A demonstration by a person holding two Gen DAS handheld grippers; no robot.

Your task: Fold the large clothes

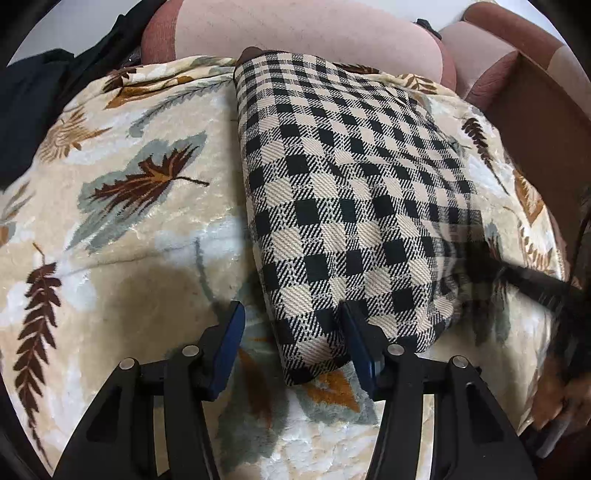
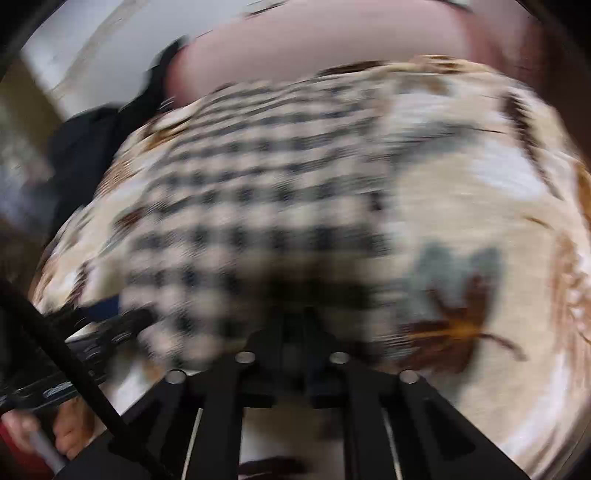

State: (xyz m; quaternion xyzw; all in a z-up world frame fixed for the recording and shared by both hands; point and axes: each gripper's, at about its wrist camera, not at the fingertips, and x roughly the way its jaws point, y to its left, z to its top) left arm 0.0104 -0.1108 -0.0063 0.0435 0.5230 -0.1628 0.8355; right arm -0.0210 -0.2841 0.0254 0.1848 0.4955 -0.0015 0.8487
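Note:
A folded black-and-cream checked garment (image 1: 343, 192) lies on a leaf-patterned blanket (image 1: 122, 206). My left gripper (image 1: 293, 332) is open at the garment's near left corner, and the right finger (image 1: 360, 343) touches the cloth edge. The right gripper shows as a dark blur (image 1: 546, 295) at the garment's right side. The right wrist view is heavily blurred. It shows the checked garment (image 2: 258, 206) ahead and my right gripper (image 2: 293, 332), with its fingers drawn together at the garment's near edge. Whether cloth is between them I cannot tell.
The blanket covers a sofa with pink and brown cushions (image 1: 314, 33) at the back. A dark garment (image 1: 33, 99) lies at the left. A brown wooden edge (image 1: 546, 122) stands at the right. The left gripper (image 2: 74, 354) and a hand (image 2: 70, 432) show low left in the right wrist view.

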